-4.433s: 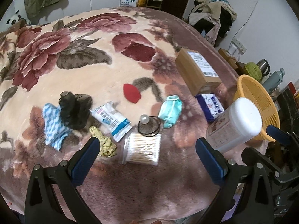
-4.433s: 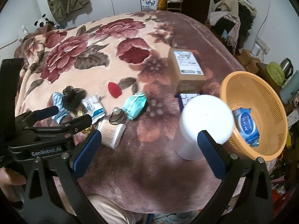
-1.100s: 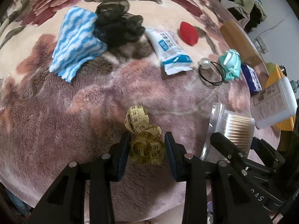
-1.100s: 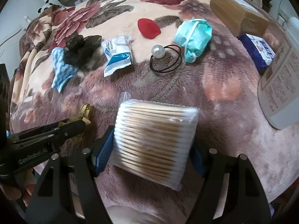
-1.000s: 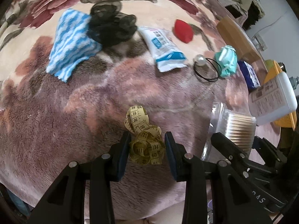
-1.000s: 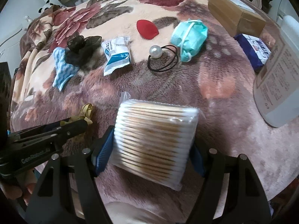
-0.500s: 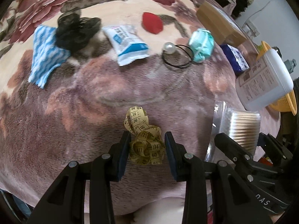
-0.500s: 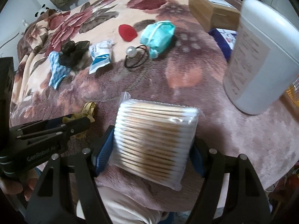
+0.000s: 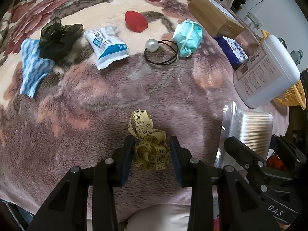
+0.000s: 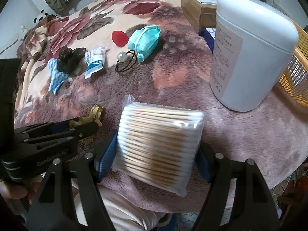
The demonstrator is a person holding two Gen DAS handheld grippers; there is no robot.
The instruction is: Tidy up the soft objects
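Observation:
My left gripper (image 9: 151, 150) is shut on a crumpled yellow tape measure (image 9: 148, 142), held above the floral blanket (image 9: 77, 105). My right gripper (image 10: 154, 154) is shut on a clear bag of cotton swabs (image 10: 159, 142), also lifted off the blanket. On the blanket lie a blue striped cloth (image 9: 32, 65), a black mesh scrunchie (image 9: 57, 38), a white-and-blue packet (image 9: 107, 48), a red sponge (image 9: 134, 21), a pearl hair tie (image 9: 159, 53) and a teal face mask (image 9: 188, 38). In the right wrist view the left gripper (image 10: 84, 127) shows at the left with the tape measure (image 10: 96, 111).
A tall white canister (image 10: 248, 53) stands at the right, just in front of an orange basket (image 10: 296, 73). A cardboard box (image 9: 213, 17) and a dark blue pack (image 9: 231, 50) lie beyond it. The bed's near edge and a person's light clothing (image 10: 119, 206) are below the grippers.
Both grippers have carried their loads to the right across the blanket. The white canister and orange basket have come much closer in both views.

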